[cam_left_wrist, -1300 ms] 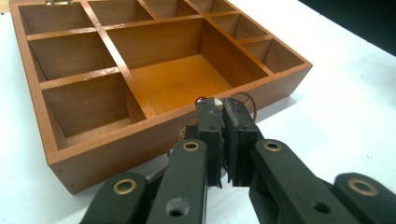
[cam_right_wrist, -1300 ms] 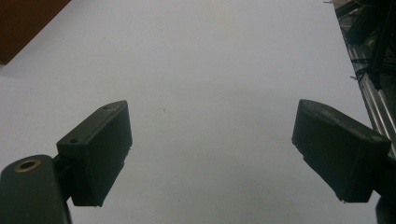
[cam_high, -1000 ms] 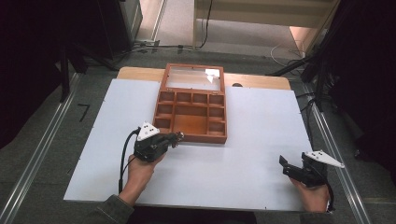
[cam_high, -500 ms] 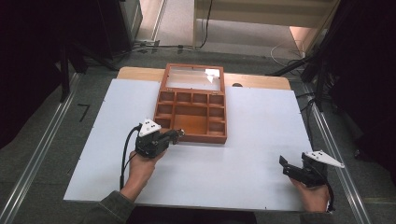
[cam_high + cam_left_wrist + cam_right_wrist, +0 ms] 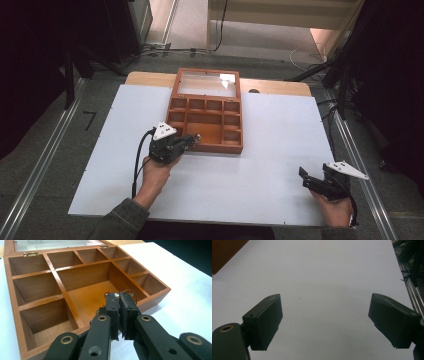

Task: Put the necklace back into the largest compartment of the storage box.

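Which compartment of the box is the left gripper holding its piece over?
The large centre compartment, the widest one; the left gripper, shut on a small metal piece, hangs at its front edge.

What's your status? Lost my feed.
Left gripper shut on small metal piece over wooden box. Right gripper open, idle above table. Nothing in the way.
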`<state>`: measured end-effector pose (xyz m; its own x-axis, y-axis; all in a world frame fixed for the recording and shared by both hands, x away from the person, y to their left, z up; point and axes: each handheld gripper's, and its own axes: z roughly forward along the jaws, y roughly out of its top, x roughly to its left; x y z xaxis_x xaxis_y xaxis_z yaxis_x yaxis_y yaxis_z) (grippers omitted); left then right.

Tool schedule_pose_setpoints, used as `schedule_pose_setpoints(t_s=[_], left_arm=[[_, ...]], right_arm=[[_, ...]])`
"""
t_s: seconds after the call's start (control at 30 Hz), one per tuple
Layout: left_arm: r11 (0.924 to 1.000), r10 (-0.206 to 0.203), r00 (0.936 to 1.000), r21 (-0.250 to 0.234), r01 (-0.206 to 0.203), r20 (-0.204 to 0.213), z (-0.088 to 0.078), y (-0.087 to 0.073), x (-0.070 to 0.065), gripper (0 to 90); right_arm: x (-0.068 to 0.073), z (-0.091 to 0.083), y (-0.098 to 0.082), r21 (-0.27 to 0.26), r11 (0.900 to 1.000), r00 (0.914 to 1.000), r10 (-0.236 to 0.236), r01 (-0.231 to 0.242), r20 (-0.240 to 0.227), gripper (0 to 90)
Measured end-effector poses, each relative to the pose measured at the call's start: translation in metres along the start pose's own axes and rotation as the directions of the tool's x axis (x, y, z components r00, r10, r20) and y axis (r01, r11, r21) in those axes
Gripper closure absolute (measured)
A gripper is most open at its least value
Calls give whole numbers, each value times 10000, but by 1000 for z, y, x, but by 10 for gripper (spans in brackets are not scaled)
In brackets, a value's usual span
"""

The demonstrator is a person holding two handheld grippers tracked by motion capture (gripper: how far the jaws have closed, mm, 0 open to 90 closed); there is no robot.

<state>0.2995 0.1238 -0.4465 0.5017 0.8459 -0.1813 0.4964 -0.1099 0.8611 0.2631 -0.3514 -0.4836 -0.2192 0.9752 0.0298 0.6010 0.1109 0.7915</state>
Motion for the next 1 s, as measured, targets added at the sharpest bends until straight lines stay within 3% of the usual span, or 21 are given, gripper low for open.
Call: schedule_pose_setpoints(t_s=[1.0], left_arm=[[9998, -162, 9985, 117, 168, -523, 36, 18, 9, 867]], right_arm=[[0, 1, 0, 14, 10000, 10000, -8, 8, -43, 103]])
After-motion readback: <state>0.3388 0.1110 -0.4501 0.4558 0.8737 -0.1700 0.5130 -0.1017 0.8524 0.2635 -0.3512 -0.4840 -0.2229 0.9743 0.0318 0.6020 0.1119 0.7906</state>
